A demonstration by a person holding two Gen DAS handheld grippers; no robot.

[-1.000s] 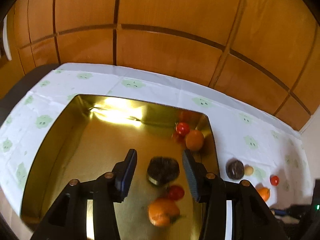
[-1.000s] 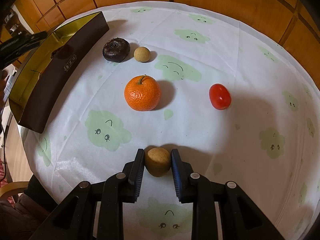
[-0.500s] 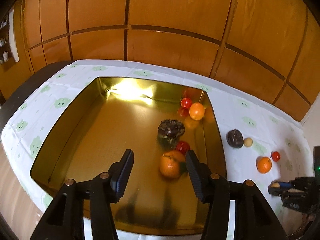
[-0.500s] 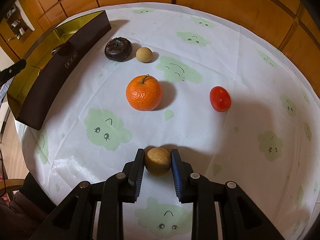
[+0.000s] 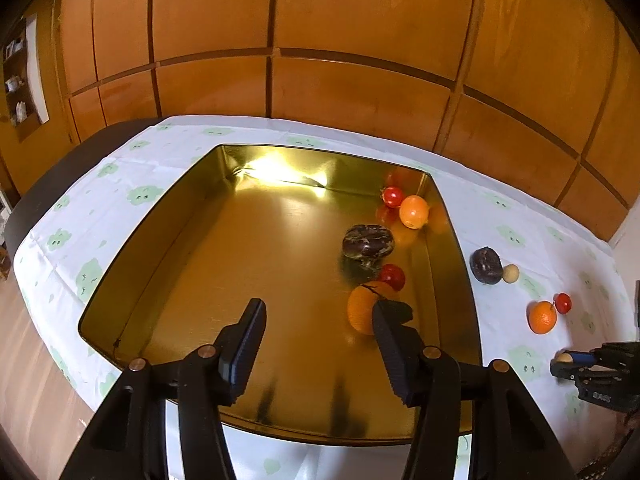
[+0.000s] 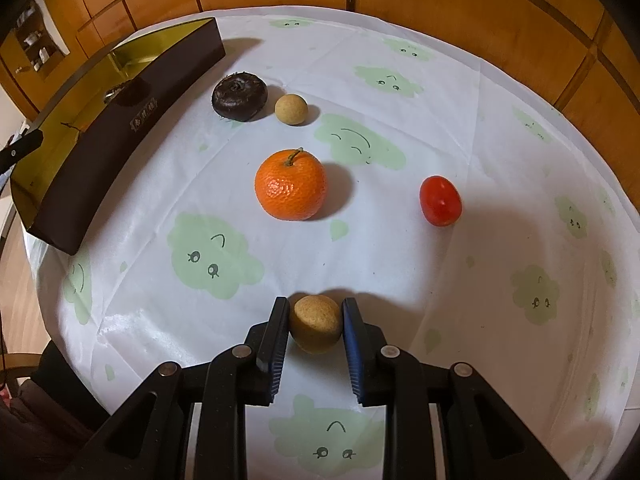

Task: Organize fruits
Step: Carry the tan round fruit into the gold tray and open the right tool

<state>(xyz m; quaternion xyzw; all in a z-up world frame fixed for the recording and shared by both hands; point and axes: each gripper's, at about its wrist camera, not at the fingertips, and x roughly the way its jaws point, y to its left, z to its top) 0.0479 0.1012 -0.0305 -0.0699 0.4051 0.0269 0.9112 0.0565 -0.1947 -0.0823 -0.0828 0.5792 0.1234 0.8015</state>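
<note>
The gold tin (image 5: 192, 240) lies on the tablecloth (image 6: 460, 280), its long side running away from the left gripper (image 5: 316, 324), whose jaws have just been opening and stand apart, empty, above it. Inside sits a dark fruit (image 5: 368, 242), seemingly flat side up. The right gripper (image 6: 315, 320) is clamped on a tan ball (image 6: 316, 323).

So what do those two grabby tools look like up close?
Both look alike. The left tool and the right tool are matte black, with two angular arms joined by round silver rivets. Each ends in flat fingers with ridged, dark blue pads. No cables, labels or sleeves show on them.
</note>
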